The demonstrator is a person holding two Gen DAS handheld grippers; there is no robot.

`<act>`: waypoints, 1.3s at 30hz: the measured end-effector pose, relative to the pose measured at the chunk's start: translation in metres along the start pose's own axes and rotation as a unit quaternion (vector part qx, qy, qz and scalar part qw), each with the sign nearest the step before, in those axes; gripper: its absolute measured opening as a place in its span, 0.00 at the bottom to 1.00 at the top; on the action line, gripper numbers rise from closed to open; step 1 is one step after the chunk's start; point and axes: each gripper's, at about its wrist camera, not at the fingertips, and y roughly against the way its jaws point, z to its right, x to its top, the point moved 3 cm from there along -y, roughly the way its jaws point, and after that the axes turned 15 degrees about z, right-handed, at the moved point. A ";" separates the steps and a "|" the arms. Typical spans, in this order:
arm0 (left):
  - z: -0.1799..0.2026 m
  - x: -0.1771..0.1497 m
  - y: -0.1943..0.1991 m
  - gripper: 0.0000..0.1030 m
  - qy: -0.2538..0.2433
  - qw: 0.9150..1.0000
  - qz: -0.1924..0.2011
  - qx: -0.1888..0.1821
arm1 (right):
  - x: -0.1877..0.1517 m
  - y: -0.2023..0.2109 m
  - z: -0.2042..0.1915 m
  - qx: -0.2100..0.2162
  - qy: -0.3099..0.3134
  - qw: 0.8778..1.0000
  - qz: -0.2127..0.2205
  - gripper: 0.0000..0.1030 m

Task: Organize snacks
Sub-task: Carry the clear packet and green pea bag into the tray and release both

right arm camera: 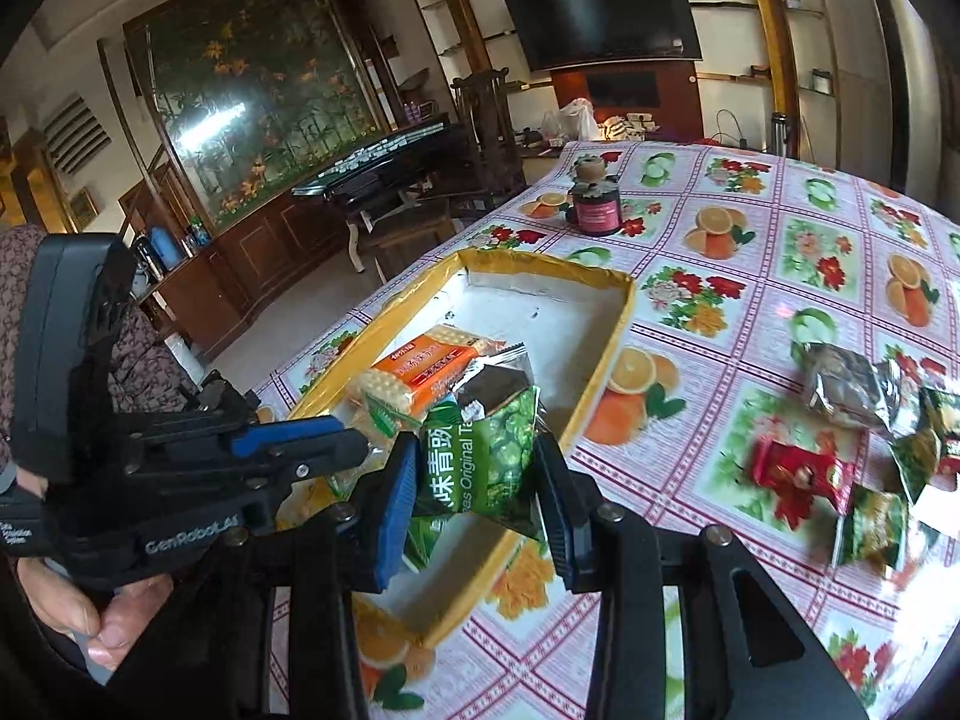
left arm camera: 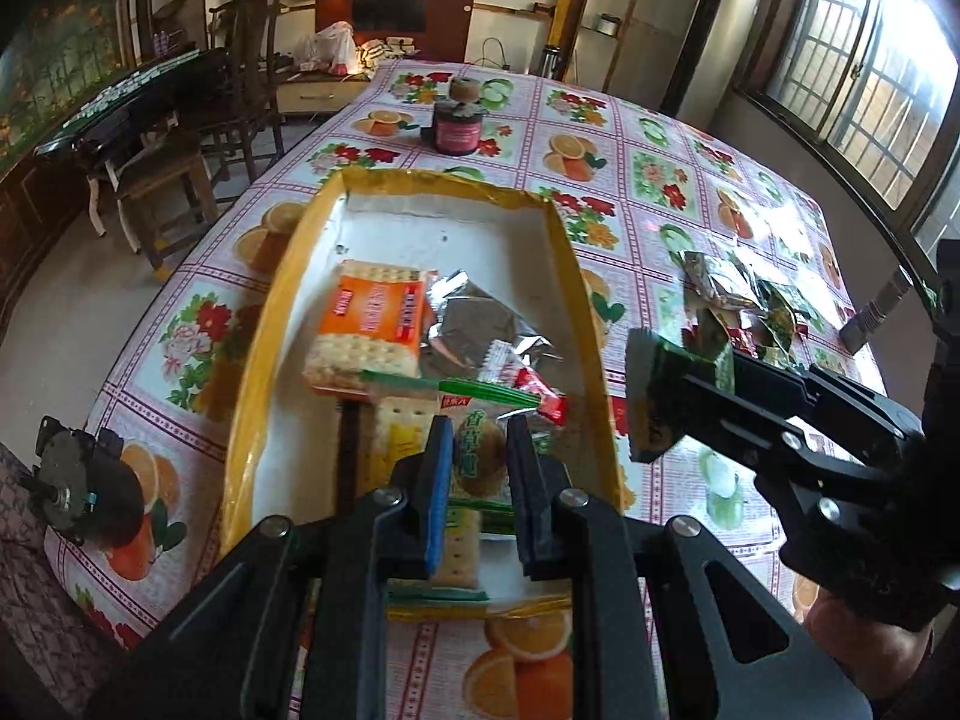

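A shallow yellow-rimmed box (left arm camera: 282, 294) (right arm camera: 612, 324) on the table holds an orange cracker pack (left arm camera: 372, 312) (right arm camera: 420, 372), a silver packet (left arm camera: 480, 318) and a green cracker pack (left arm camera: 474, 450). My left gripper (left arm camera: 477, 480) is open above the green cracker pack at the box's near end; it also shows in the right wrist view (right arm camera: 336, 438). My right gripper (right arm camera: 480, 474) is shut on a green pea snack packet (right arm camera: 480, 456) (left arm camera: 672, 396) and holds it over the box's right rim. Several loose snack packets (right arm camera: 840, 420) (left arm camera: 738, 300) lie on the table to the right.
A dark jar (left arm camera: 457, 126) (right arm camera: 595, 207) stands on the fruit-patterned tablecloth beyond the box. A small black motor-like object (left arm camera: 78, 474) sits at the table's left edge. Chairs and a dark side table stand to the left of the table.
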 end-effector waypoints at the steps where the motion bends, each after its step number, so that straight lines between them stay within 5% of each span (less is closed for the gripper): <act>1: -0.003 0.000 -0.001 0.19 0.002 1.000 -0.001 0.001 | 0.000 -0.005 0.000 0.000 0.000 1.000 -0.003 0.37; 18: -0.019 0.002 -0.015 0.19 0.013 1.000 -0.009 0.006 | 0.002 -0.038 0.007 0.005 -0.006 1.000 -0.018 0.37; 39: -0.029 0.043 -0.054 0.19 0.014 1.000 -0.006 0.020 | 0.017 -0.072 0.021 0.005 -0.012 1.000 -0.026 0.37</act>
